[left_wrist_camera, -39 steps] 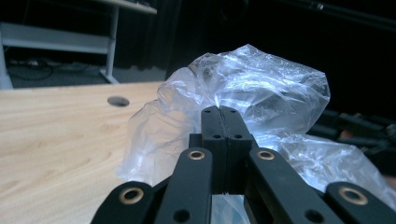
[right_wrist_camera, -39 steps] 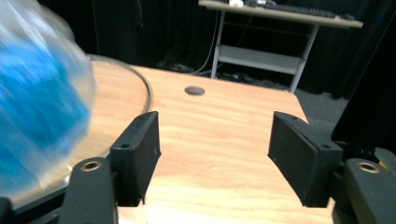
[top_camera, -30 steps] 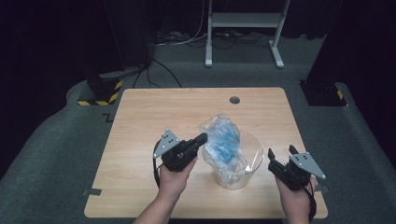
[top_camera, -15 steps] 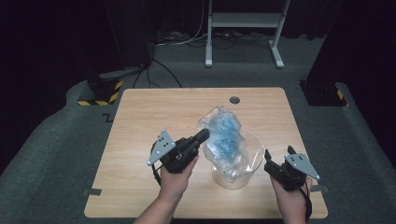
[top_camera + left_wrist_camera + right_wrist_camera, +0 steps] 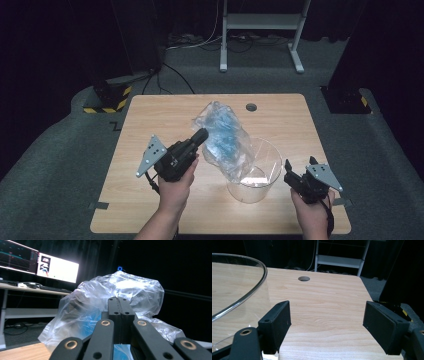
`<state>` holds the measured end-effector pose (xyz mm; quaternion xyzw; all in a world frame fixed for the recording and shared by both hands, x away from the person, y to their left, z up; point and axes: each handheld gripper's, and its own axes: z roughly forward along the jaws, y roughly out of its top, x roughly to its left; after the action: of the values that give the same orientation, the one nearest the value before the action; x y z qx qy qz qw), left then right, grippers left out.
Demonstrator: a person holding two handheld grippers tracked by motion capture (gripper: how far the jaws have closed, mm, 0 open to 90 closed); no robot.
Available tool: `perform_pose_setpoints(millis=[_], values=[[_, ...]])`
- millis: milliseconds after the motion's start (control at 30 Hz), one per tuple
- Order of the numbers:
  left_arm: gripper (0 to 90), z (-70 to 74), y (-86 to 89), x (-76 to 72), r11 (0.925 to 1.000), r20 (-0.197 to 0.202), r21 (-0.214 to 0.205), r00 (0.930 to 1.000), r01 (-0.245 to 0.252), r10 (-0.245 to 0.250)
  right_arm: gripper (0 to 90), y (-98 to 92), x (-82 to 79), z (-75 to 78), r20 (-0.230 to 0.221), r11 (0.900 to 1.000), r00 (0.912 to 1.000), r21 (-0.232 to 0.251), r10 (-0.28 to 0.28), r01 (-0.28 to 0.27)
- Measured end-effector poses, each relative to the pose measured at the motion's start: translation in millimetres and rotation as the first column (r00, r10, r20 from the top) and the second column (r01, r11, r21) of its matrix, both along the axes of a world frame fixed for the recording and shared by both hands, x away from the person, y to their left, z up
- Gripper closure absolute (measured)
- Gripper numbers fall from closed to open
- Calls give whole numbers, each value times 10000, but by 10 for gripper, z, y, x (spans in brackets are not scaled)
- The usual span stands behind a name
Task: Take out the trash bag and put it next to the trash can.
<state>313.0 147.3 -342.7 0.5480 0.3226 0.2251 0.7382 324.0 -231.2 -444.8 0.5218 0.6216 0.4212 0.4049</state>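
The right hand-held gripper (image 5: 300, 172) rests wide open, holding nothing, on the tabletop (image 5: 150, 115) beside the clear bowl (image 5: 255, 172). The left hand-held gripper (image 5: 200, 136) pinches the plastic bag (image 5: 225, 142) above that bowl. The unsteadied bowl could tip if the bag drags.
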Motion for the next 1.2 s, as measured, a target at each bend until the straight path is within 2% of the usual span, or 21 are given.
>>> perform_pose_setpoints(millis=[333, 633, 867, 1200], values=[[897, -19, 235, 23, 9979, -235, -234, 9980, -598, 593, 221, 10, 33, -44, -195, 10000, 9998, -78, -24, 23], [897, -88, 443, 62, 9930, -592, -432, 9924, -1103, 1076, 220, 39, 107, -107, -510, 10000, 9987, -33, 9, -11], [897, -92, 594, 46, 9871, -598, -386, 9864, -1552, 1528, 225, 92, 122, -107, -466, 9998, 9988, -106, 154, -160], [897, -115, 712, 58, 9787, -682, -169, 9768, -2045, 2029, 220, 65, 123, -107, -497, 9999, 9987, -55, 138, -141]])
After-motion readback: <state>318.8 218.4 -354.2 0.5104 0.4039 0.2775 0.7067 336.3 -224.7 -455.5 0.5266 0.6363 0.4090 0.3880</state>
